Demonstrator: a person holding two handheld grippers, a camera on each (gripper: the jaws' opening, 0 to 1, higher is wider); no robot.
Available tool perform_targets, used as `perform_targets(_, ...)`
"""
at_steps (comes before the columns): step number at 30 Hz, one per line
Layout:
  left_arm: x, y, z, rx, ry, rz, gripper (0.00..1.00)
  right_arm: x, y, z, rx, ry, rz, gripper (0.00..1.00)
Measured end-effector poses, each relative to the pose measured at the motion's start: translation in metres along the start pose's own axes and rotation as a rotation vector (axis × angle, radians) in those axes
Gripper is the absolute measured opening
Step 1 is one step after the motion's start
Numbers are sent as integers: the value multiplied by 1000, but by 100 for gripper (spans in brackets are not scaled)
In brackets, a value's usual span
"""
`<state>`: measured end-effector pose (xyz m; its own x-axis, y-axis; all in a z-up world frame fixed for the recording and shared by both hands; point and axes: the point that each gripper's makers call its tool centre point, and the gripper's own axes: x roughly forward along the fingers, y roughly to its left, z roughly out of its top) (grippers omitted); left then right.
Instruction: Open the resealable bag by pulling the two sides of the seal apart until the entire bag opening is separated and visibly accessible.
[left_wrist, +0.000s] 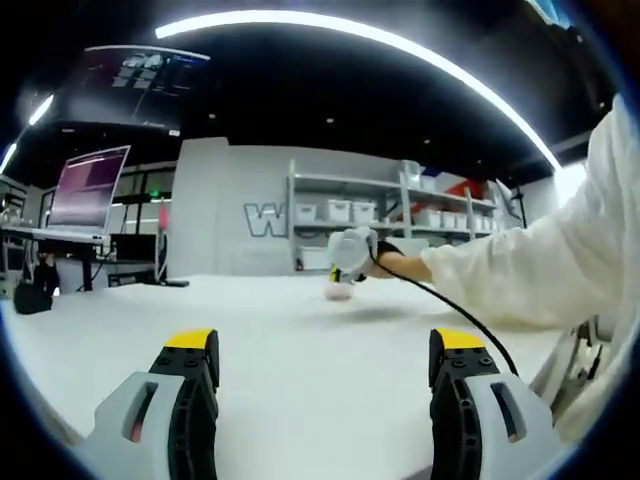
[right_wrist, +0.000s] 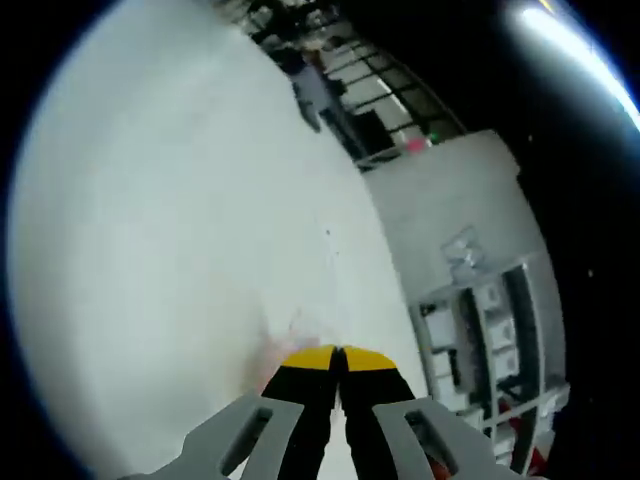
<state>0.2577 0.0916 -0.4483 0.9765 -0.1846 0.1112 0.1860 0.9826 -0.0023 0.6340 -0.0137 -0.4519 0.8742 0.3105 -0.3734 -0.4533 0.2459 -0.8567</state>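
Pinkish and blurred, the bag (left_wrist: 340, 291) lies far out on the white counter (left_wrist: 280, 380), under the right gripper (left_wrist: 352, 250) a white-sleeved arm (left_wrist: 520, 275) holds over it. In the right gripper view its fingers (right_wrist: 310, 400) meet, seemingly pinching the bag's edge (right_wrist: 290, 335). The left gripper (left_wrist: 325, 400), fingers wide, waits well short of the bag. Judged step: first side gripped; next, the left must reach the opposite lip.
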Motion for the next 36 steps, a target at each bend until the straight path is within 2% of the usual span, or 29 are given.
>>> perform_targets(3, -1, 0, 0, -3, 0, 1, 86, -4, 10, 5, 70, -30, 56, 0)
perform_targets(11, -6, -5, 6, 5, -10, -5, 86, -10, 24, 5, 174, -32, 116, 0)
perform_targets(16, -9, -3, 6, 10, -6, 5, 86, -12, 31, 9, 268, -62, 168, 0)
perform_targets(25, -11, -8, 11, 20, -13, -2, 86, -25, 34, 4, 355, -81, 177, 0)
perform_targets(29, -12, -9, 12, 23, -13, -4, 86, -27, 27, 9, 480, -145, 167, 2)
perform_targets(32, -11, -11, 14, 27, -16, -6, 86, -32, 25, 16, 586, -225, 180, 6)
perform_targets(34, -10, -12, 14, 29, -14, -11, 86, -40, 26, 19, 675, -259, 197, 8)
perform_targets(35, -10, -13, 14, 31, -14, -13, 86, -44, 25, 24, 745, -305, 209, 11)
perform_targets(36, -9, -14, 14, 31, -13, -14, 86, -47, 25, 25, 797, -320, 221, 12)
